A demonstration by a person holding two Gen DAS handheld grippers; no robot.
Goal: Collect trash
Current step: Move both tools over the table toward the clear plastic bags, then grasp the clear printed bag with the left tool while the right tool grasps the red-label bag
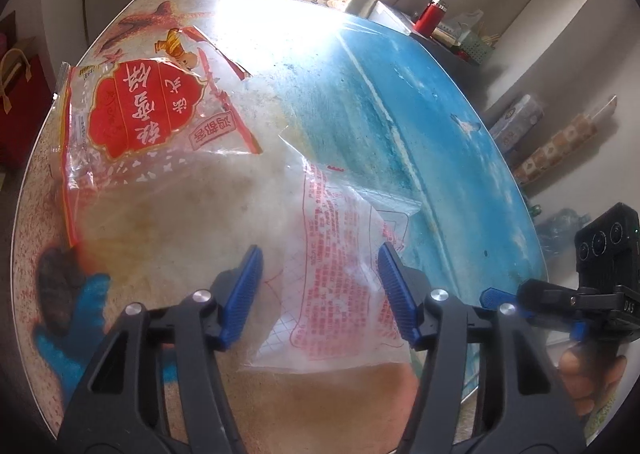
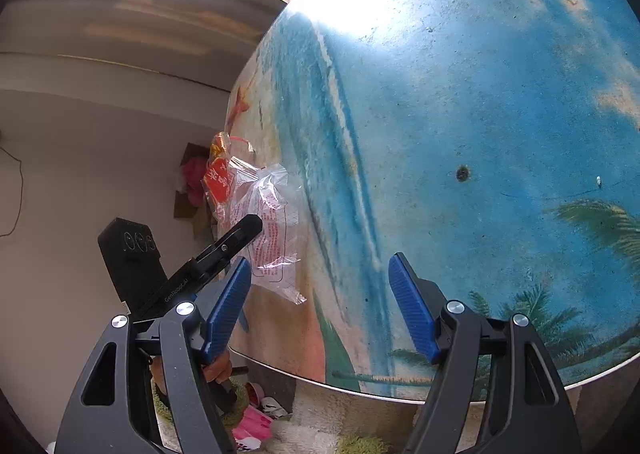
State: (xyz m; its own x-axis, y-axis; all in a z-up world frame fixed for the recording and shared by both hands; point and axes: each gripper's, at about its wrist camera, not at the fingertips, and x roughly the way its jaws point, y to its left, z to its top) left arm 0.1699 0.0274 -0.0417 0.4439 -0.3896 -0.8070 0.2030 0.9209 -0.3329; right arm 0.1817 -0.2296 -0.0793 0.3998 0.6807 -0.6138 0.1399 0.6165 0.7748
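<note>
A clear plastic bag with fine red print [image 1: 344, 254] lies on the beach-print table [image 1: 420, 126], between the jaws of my open left gripper [image 1: 320, 286], which hovers just above it. A second clear bag with a big red label [image 1: 140, 110] lies to the far left of it. In the right wrist view both bags [image 2: 264, 214] sit at the table's left edge, with the left gripper [image 2: 224, 246] over them. My right gripper [image 2: 320, 302] is open and empty above the table's near edge, and also shows in the left wrist view [image 1: 496, 296].
A red bottle [image 1: 430, 16] and a green basket [image 1: 474, 46] stand on a shelf beyond the table. Boxes [image 1: 516, 118] lean by the right wall. A red bag [image 1: 20, 94] sits at far left. Pink litter [image 2: 252, 422] lies on the rug below the table.
</note>
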